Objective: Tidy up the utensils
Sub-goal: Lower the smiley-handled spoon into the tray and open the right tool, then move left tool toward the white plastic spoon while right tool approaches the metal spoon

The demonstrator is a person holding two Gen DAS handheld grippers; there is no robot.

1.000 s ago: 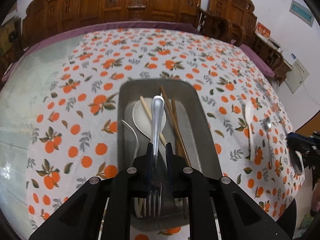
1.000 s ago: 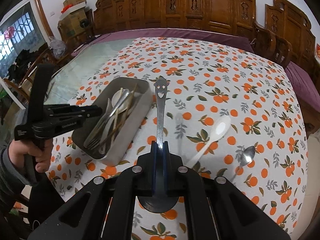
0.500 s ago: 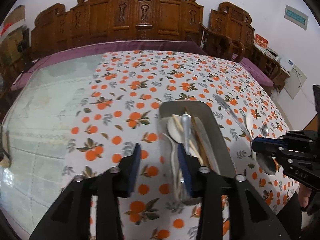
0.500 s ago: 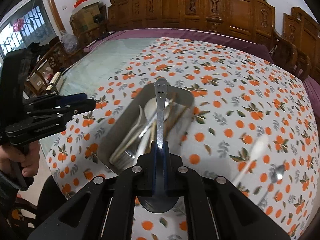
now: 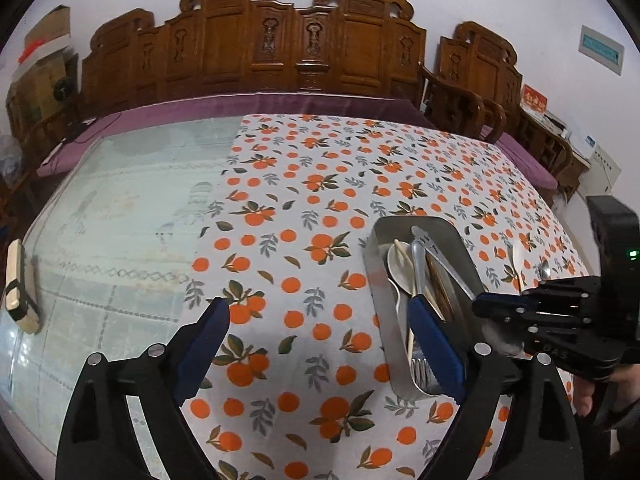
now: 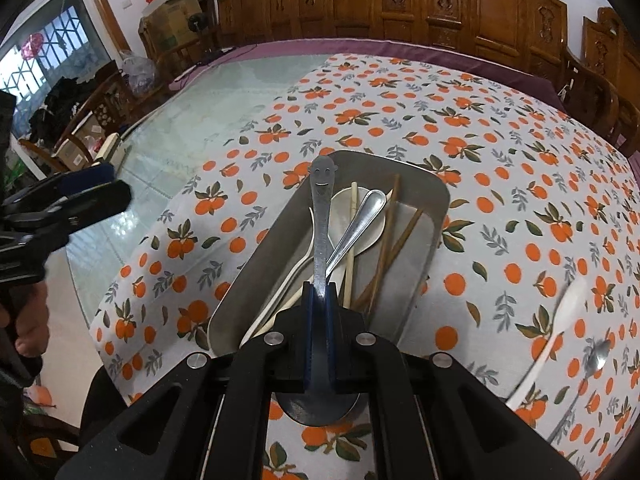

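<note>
A metal tray (image 6: 438,196) on the orange-print cloth holds a fork (image 6: 360,220), a white ceramic spoon (image 6: 344,204), chopsticks (image 6: 386,248) and a white ladle-type spoon. My right gripper (image 6: 318,292) is shut on a metal spoon with a smiling face (image 6: 322,200), its handle reaching over the tray. In the left wrist view the right gripper (image 5: 480,304) hovers at the tray's (image 5: 374,264) right side. My left gripper (image 5: 318,312) stands left of the tray, its jaws opening wide with nothing between them.
On the cloth right of the tray lie a white spoon (image 6: 560,320) and a small metal spoon (image 6: 598,354). Bare glass tabletop (image 5: 120,216) lies to the left, with a small wooden block (image 5: 18,284) at its edge. Carved wooden chairs (image 5: 280,48) line the far side.
The left gripper let go of the fork, which now lies in the tray, opened wide and drew away to the tray's left. The right gripper carried the smiling spoon over the tray.
</note>
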